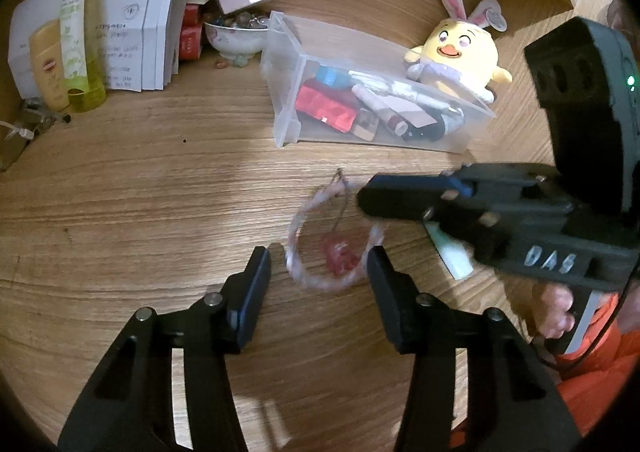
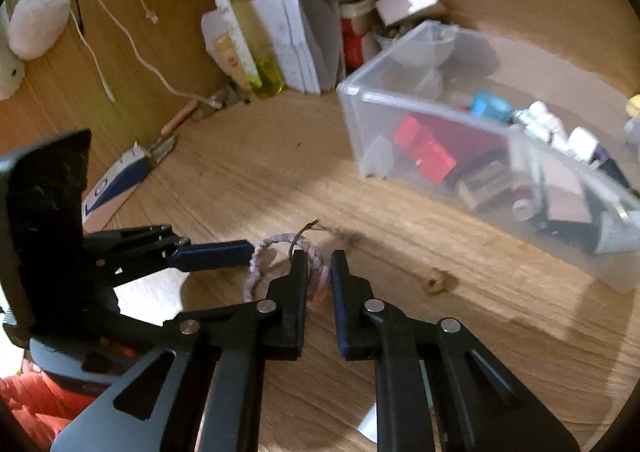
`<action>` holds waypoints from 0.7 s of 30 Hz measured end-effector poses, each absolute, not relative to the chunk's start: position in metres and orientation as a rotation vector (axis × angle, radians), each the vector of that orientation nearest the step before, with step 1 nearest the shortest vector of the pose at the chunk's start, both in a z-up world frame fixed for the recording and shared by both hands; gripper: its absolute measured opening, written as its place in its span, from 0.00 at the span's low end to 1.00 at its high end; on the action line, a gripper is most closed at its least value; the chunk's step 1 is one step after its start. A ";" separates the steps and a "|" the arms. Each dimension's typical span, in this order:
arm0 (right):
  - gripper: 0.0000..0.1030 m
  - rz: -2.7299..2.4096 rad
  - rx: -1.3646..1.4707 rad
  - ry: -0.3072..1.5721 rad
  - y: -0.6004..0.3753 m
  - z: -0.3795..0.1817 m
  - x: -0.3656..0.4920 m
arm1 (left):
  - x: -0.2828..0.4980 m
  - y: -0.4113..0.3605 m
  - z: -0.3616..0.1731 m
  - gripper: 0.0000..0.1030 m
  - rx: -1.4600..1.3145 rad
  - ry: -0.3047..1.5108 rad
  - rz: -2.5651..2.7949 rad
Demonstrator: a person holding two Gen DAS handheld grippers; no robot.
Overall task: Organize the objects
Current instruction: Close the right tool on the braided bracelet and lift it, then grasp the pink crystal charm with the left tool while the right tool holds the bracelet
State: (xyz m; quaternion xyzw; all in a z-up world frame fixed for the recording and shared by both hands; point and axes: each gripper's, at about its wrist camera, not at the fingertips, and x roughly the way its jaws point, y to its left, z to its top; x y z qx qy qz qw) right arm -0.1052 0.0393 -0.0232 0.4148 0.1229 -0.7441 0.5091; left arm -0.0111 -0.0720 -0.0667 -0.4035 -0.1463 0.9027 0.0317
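Wooden desk (image 1: 120, 211), clear bin (image 1: 288, 91) full of small cosmetics (image 1: 400, 107).

Sunlit wooden desk (image 1: 140, 191), wooden walls

A home desk: plush chick (image 1: 460, 51), lotion bottles (image 1: 78, 39), clear bin (image 1: 286, 119) of cosmetics

Two tongs are in view, the left tongs (image 1: 318, 264) and the right tongs (image 2: 320, 264). Between them lies one braided hair tie (image 1: 304, 219). Ahead of the tongs on the tabletop (image 1: 160, 191) stands one clear plastic bin (image 1: 288, 91). Behind the bin, away from the tongs, sit one yellow plush chick (image 1: 460, 51) and one bowl (image 1: 232, 37). Far left of the tongs stand two bottles: one green bottle (image 1: 80, 35) and one yellow bottle (image 1: 50, 63).
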 end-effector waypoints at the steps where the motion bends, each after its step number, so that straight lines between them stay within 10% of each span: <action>1: 0.10 -1.800 0.991 0.286 0.042 -0.020 -0.106 | -0.011 -0.072 -0.067 0.49 -1.243 -0.444 2.782; 21: 0.10 -1.798 0.930 0.131 0.073 0.012 -0.111 | -0.030 -0.047 -0.058 0.49 -1.241 -0.367 2.816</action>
